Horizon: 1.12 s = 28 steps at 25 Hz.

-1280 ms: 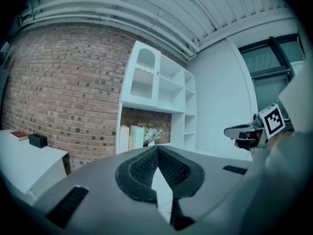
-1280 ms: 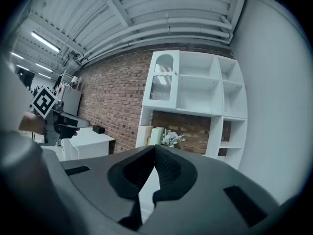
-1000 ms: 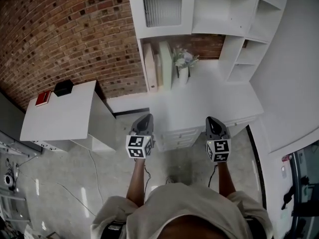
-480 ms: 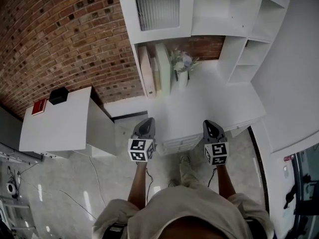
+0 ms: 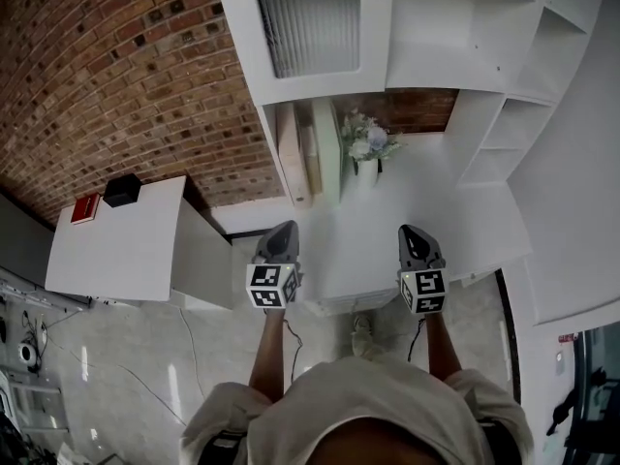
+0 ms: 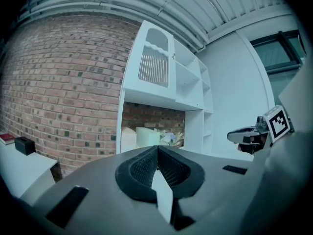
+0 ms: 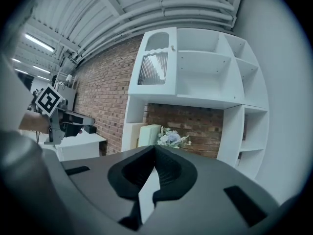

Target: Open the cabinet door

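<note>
The cabinet door [image 5: 310,22], white-framed with ribbed glass, is closed at the upper left of a white hutch. It also shows in the left gripper view [image 6: 156,58] and the right gripper view [image 7: 154,65], well ahead of and above both grippers. My left gripper [image 5: 284,229] is shut and holds nothing, its jaws meeting tip to tip [image 6: 157,148]. At the same height, my right gripper [image 5: 412,231] is also shut and empty [image 7: 155,148]. Both point almost level toward the hutch over the front edge of the white desk [image 5: 436,211].
In the niche under the door stand pale boards [image 5: 310,158] and a vase of flowers [image 5: 366,148]. Open shelves [image 5: 455,27] fill the hutch's right side. At the left stands a white side table [image 5: 126,240] with a black box [image 5: 122,190] and a red book [image 5: 85,207].
The hutch and desk have drawn nearer and larger. Both grippers have moved forward together, from in front of the desk drawers to over the desk's front edge. Both stay shut.
</note>
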Each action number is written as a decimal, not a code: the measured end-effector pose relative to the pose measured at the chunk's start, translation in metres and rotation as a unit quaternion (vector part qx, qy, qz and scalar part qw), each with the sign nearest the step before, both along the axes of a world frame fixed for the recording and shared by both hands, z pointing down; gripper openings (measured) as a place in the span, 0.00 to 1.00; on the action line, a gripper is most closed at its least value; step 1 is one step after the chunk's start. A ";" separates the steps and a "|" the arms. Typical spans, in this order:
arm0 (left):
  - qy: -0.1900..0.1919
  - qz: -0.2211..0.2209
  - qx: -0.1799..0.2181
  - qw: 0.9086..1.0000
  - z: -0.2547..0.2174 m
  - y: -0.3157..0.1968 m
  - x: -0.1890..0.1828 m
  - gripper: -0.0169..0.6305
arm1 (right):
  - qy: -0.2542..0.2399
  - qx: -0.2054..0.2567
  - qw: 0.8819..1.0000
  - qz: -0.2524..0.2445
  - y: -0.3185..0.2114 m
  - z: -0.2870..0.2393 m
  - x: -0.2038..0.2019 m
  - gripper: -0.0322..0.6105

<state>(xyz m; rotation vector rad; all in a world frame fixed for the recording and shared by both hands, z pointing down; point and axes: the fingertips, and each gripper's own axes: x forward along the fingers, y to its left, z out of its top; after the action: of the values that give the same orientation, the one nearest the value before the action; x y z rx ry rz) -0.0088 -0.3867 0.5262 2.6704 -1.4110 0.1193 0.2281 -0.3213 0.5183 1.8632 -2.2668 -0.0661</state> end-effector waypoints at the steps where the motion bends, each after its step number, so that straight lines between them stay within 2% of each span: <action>1: -0.001 -0.003 0.001 1.000 -0.003 -0.008 0.004 0.07 | 0.000 0.001 1.000 -0.003 -0.010 -0.003 0.004 0.07; 14: -0.007 -0.062 0.017 0.998 -0.024 -0.088 0.037 0.07 | -0.011 0.032 0.998 -0.060 -0.125 -0.034 0.045 0.07; 20: -0.012 -0.079 0.028 0.996 -0.032 -0.102 0.045 0.07 | -0.014 0.062 0.995 -0.082 -0.157 -0.057 0.051 0.07; 26: -0.015 -0.079 0.024 0.997 -0.029 -0.108 0.048 0.07 | -0.025 0.083 0.992 -0.090 -0.183 -0.091 0.050 0.07; 28: -0.013 -0.076 0.023 0.997 -0.029 -0.110 0.046 0.07 | -0.025 0.090 0.991 -0.096 -0.190 -0.105 0.045 0.11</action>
<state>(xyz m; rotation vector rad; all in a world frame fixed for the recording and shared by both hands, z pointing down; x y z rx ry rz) 0.0372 -0.4967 0.4977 2.5938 -1.6386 0.1105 0.2731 -0.5112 0.4136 1.7392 -2.5448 -0.2637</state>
